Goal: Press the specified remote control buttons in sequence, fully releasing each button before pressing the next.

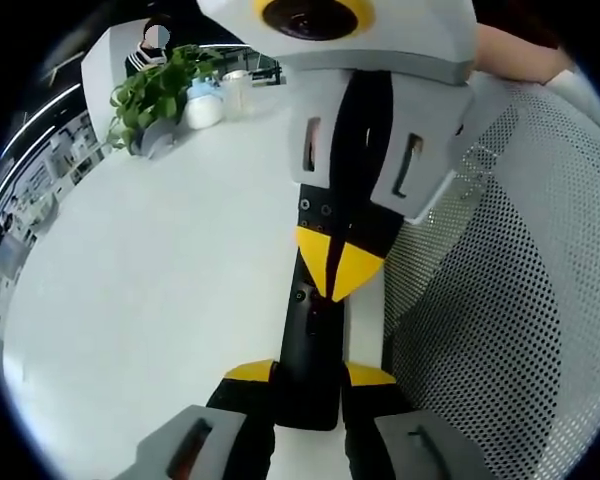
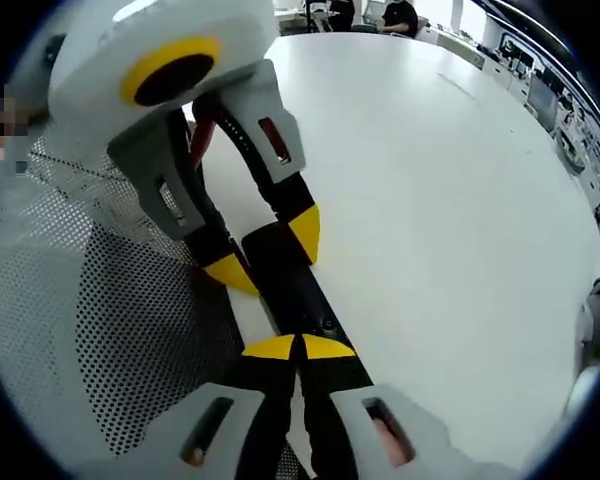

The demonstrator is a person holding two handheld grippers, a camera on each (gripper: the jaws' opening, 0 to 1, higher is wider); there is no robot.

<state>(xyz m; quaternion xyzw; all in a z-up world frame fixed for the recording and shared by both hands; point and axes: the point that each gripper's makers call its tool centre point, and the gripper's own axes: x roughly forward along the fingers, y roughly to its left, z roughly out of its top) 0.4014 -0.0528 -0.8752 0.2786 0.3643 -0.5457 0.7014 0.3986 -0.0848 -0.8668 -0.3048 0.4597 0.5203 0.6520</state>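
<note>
A black remote control (image 1: 310, 350) is seen lying on a white table (image 1: 150, 300), clamped at its near end between the yellow-tipped jaws of the left gripper (image 1: 310, 375). In the right gripper view the same remote (image 2: 298, 290) is shown held from its sides by the left gripper (image 2: 270, 250), which enters from above. The right gripper (image 2: 298, 347) is shown with its jaws brought together, tips touching, pressed down on the remote's upper face; from the left gripper view, the right gripper (image 1: 332, 268) is seen descending from the top with its closed yellow tips meeting the remote's surface. A white perforated mesh basket (image 1: 500, 320) is placed just beside the remote, along one long side. The other side is bordered by a broad stretch of bare tabletop. At the table's far edge a potted green plant (image 1: 155, 95) and a white container (image 1: 204, 105) are set. Seated people (image 2: 400, 15) are visible in the room beyond.
</note>
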